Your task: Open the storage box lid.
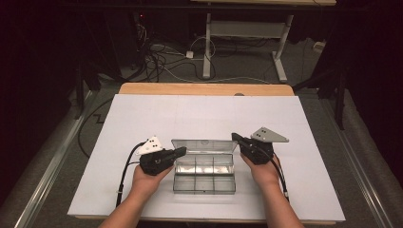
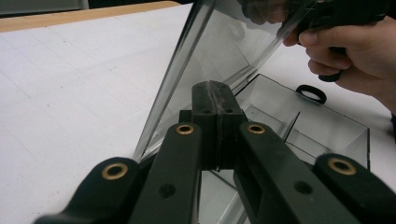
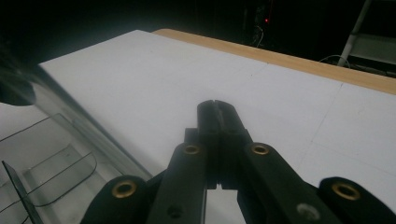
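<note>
A clear plastic compartment box (image 1: pixel 204 178) sits on the white table cover near the front, its clear lid (image 1: pixel 204 144) raised and tilted back. The left gripper (image 1: pixel 182 151) is shut with nothing between its jaws, and its tip is at the lid's left end. In the left gripper view the closed tips (image 2: pixel 215 89) sit right by the lid (image 2: pixel 224 51), above the box (image 2: pixel 303 126). The right gripper (image 1: pixel 235 137) is also shut and empty, with its tip at the lid's right end. In the right gripper view its tips (image 3: pixel 217 108) point over bare table, and the lid (image 3: pixel 70 116) is to the left.
The white cover (image 1: pixel 204 111) spreads over a wooden table (image 1: pixel 204 89) with room all around the box. Behind the table are a dark floor with cables (image 1: pixel 161 57) and another table's white legs (image 1: pixel 207 47). The other hand (image 2: pixel 359 51) shows in the left gripper view.
</note>
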Demonstrator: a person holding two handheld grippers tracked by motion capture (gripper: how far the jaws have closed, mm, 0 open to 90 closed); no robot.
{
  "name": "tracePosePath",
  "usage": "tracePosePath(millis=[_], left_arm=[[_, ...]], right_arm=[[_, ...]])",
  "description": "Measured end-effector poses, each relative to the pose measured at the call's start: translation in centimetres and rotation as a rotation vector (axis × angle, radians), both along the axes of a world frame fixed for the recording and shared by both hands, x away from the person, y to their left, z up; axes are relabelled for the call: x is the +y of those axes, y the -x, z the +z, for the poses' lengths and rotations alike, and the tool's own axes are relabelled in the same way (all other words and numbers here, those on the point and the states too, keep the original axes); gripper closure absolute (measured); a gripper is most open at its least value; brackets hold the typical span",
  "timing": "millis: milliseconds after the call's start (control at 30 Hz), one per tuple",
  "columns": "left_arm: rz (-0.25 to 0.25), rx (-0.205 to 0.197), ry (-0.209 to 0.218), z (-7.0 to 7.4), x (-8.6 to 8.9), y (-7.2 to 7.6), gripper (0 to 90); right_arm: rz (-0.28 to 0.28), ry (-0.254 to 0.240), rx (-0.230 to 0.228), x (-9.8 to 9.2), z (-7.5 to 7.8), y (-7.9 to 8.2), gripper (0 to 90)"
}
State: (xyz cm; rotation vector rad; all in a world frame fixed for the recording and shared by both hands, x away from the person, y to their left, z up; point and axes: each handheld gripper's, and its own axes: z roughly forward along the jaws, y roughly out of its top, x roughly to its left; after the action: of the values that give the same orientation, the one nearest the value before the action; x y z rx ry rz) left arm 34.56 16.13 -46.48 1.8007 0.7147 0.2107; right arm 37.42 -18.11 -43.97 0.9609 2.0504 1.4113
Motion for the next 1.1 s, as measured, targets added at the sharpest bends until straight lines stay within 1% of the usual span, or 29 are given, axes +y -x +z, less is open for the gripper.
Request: tracePosePath(millis=[133, 600, 733, 867, 967, 1033, 1067, 1100], left_arm=[[0.003, 0.003, -0.001, -0.1, 0.0, -0.2, 87.7], [0.021, 0.008, -0.009, -0.5, -0.1, -1.0, 87.7], [0.022, 0.007, -0.017, -0.5, -0.2, -1.2, 87.7], [0.023, 0.008, -0.015, -0.3, -0.3, -1.4, 87.7], [0.02, 0.006, -0.012, -0.2, -0.2, -1.3, 87.7], [0.013, 0.012, -0.012, 0.0, 0.1, -1.1, 87.7], [0.014, 0.007, -0.012, 0.0, 0.3, -0.9, 87.7], [0.019, 0.007, -0.002, 0.0, 0.6, -0.6, 87.7]], right_arm=[[0.0, -0.001, -0.008, 0.2, 0.1, 0.0, 90.0], [0.014, -0.017, -0.007, 0.6, 0.1, -0.3, 90.0], [0.009, -0.023, -0.003, 0.6, 0.1, -0.5, 90.0], [0.004, -0.026, 0.005, 0.6, 0.1, -0.8, 90.0], [0.006, -0.027, 0.004, 0.7, 0.1, -1.0, 90.0], [0.006, -0.028, 0.006, 0.7, 0.1, -1.0, 90.0], [0.004, -0.03, 0.007, 0.8, 0.2, -1.1, 90.0], [0.003, -0.032, 0.008, 0.8, 0.2, -1.1, 90.0]])
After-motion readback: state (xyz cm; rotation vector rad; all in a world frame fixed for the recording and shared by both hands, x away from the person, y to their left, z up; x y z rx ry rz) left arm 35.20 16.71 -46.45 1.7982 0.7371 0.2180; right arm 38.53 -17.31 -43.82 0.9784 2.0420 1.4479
